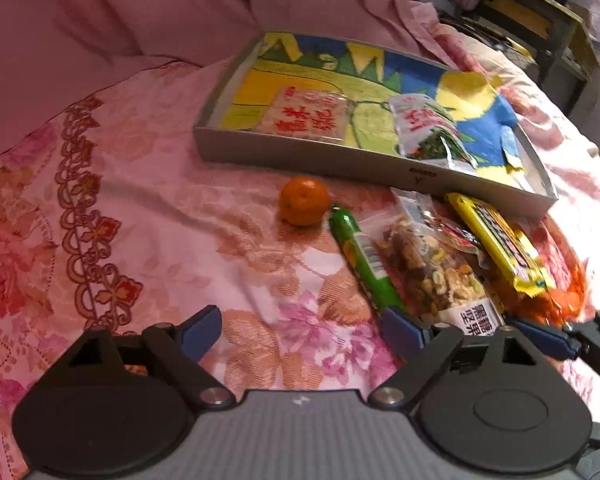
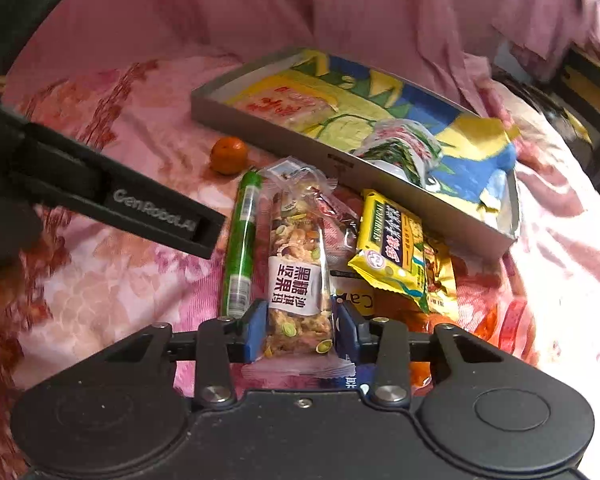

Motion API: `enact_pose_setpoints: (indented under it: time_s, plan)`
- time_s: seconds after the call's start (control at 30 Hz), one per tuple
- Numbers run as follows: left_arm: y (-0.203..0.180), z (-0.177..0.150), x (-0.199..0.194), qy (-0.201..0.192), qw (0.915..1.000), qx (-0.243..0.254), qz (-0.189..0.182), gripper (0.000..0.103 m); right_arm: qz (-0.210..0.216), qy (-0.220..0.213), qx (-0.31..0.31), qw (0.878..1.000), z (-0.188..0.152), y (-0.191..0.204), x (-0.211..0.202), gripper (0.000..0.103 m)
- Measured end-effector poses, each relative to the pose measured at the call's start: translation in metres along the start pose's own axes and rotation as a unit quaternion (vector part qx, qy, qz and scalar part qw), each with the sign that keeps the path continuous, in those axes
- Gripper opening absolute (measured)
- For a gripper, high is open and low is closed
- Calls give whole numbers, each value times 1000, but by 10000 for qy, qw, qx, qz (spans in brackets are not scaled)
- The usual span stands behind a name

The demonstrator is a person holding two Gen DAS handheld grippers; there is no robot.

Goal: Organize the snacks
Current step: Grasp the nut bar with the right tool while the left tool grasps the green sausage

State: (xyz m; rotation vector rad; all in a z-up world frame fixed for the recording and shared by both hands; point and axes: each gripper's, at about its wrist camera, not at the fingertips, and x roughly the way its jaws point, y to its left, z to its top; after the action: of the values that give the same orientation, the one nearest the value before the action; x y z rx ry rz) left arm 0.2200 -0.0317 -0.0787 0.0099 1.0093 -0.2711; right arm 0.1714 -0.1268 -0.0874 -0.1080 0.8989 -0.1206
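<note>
Right gripper clamps its blue pads on the near end of a clear-wrapped nut bar, which lies lengthwise on a pink flowered bedspread and points toward a shallow grey tray. Just left of the bar, a green tube-shaped packet lies almost parallel to it, close by the left pad. To the right, a yellow snack packet overlaps a gold wrapper and other packets, so the bar is hemmed in on both sides, with little spare room for the pads. A small orange sits alone near the tray's front wall, apart from the pile.

Left gripper hovers with its jaws spread wide and nothing between them, over open bedspread; its right finger stands near the low end of the green packet. From this view, the cloth to the left of the orange and the pile is free of snacks.

Inside the tray, on a bright blue-and-yellow painted floor, lie a pale square packet with red lettering near the left wall and a crumpled white-and-green pouch toward the middle. The tray's front wall runs just behind the pile, and the yellow packet's far end touches it. Pink draped cloth rises behind the tray; dark furniture stands beyond its right end.
</note>
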Motion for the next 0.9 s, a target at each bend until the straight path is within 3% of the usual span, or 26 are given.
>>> enact_pose_setpoints:
  time_s: [0.23, 0.4, 0.53, 0.77, 0.9]
  plan:
    - [-14, -3, 14, 68, 9992, 376, 75, 83, 22, -52, -1227, 9924, -2, -3, 1, 40]
    - [-24, 1, 25, 33, 9985, 493, 249, 83, 168, 195, -512, 9984, 3, -20, 13, 40]
    - [-29, 4, 28, 6, 9978, 563, 343, 83, 104, 211, -496, 9985, 5, -19, 15, 40]
    - [-18, 9, 21, -24, 9999, 29, -107, 91, 107, 247, -309, 9992, 10, -30, 15, 41]
    - [-18, 13, 28, -94, 9998, -112, -143, 96, 148, 306, -228, 9992, 13, -34, 15, 41]
